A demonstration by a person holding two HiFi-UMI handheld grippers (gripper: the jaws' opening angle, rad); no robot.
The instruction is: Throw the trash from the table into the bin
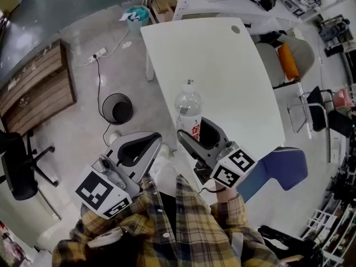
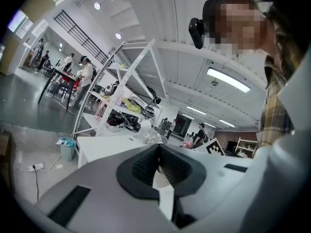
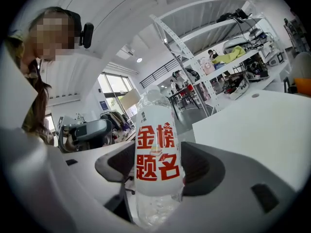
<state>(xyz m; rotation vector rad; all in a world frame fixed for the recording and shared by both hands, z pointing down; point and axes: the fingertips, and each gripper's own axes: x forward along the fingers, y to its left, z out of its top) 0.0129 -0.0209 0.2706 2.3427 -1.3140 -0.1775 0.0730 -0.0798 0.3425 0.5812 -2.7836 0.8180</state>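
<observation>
Down at 7 o'clock: left gripper [image 1: 153, 144] clenched shut, nothing in it. Just past that, near 6: right gripper [image 1: 194, 130] clamped on an upright plastic water bottle [image 1: 189, 107] over the white table's [image 1: 222, 60] near end. Farther out at 9: black mesh bin [image 1: 117, 108] on the floor.

Left tongs [image 2: 159, 154] closed, white table [image 2: 104, 147] beyond.

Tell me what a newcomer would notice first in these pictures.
First, the clear plastic bottle with bold red print, clamped upright between the jaws of the right gripper over the near end of the white table. Next, the left gripper, jaws shut and empty, beside it, and the black bin on the floor left of the table.
</observation>
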